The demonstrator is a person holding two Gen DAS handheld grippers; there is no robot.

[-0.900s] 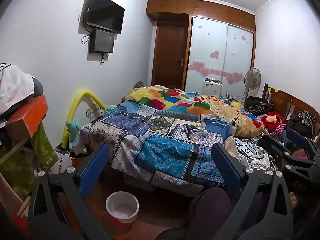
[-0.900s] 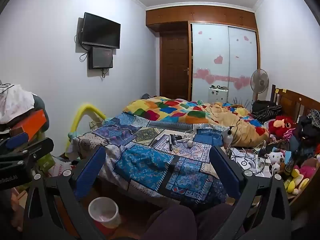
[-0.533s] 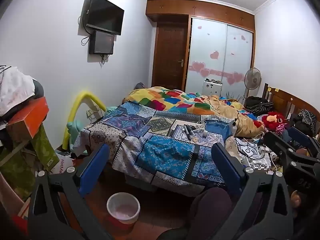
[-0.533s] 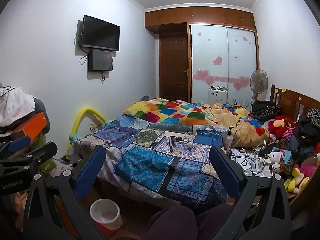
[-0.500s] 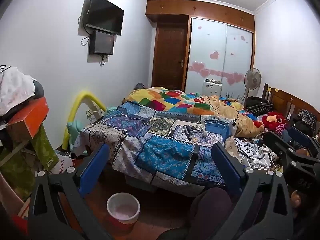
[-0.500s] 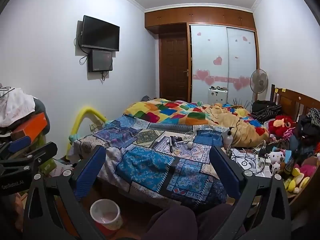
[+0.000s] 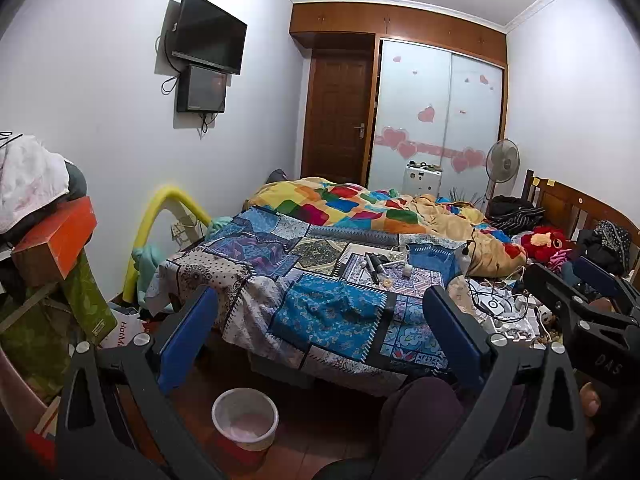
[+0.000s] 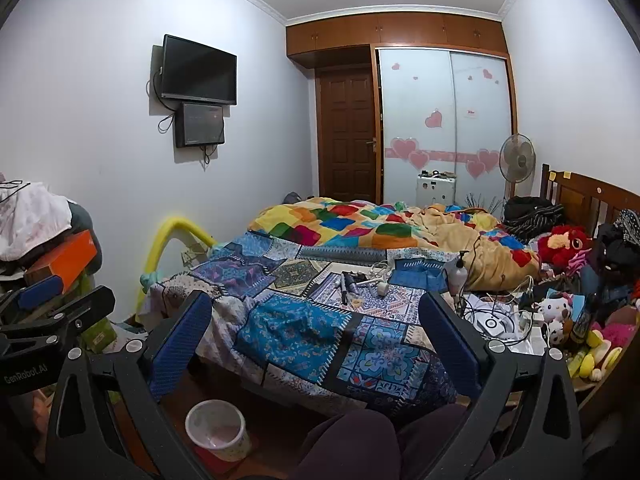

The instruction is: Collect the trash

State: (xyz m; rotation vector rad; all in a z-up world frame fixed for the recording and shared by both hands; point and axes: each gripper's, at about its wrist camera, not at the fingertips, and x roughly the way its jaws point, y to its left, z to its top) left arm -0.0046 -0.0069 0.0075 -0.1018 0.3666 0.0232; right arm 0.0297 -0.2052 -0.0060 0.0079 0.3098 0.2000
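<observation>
Two claws hang spread wide and empty over the foot of the bed [image 8: 304,332], the left claw [image 7: 320,332] and the right claw [image 8: 316,332]; patchwork covers drape that bed; a pale waste bin [image 7: 245,416] stands on the floor below its near edge; small dark tools and a white cap [image 8: 382,288] lie mid-bed.

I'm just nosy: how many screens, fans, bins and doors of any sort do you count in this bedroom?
Screens: 2, TV and the smaller screen under it
Fan: 1
Bin: 1
Doors: 3, wooden door and sliding doors
Total: 7
</observation>
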